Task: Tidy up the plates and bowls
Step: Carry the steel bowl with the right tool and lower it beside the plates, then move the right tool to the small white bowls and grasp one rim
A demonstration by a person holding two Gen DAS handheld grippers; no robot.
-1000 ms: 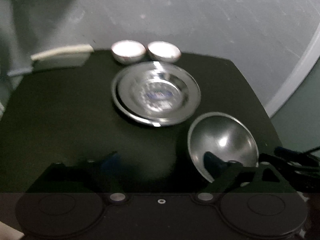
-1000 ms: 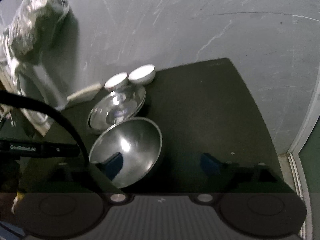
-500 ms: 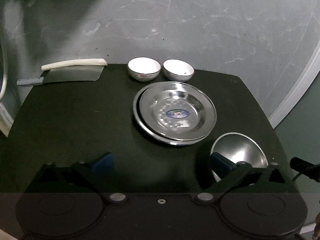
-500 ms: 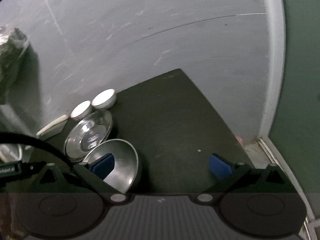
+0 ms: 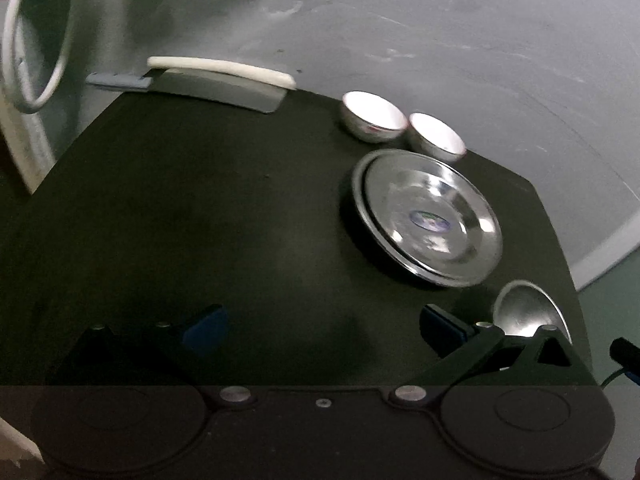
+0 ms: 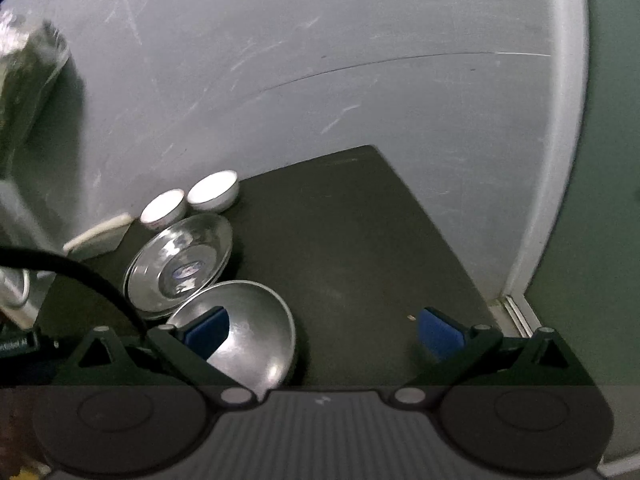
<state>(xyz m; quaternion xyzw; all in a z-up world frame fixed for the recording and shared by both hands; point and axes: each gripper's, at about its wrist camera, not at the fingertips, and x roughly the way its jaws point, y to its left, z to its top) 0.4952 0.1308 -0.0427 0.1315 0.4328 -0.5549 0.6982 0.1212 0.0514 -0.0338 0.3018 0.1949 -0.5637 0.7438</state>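
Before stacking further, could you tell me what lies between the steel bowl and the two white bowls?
The stacked steel plates, clearest in the right wrist view.

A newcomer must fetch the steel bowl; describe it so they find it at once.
On the dark table, start from the two white bowls at the wall and come forward past the stacked steel plates. The steel bowl sits just in front of them: deep and round, not flat, and metal, not white.

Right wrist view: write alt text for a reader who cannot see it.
Open tongs with blue pads hover over a dark table; the left pad shows in front of a steel bowl. Behind the bowl lie stacked steel plates, then two small white bowls by a grey wall.
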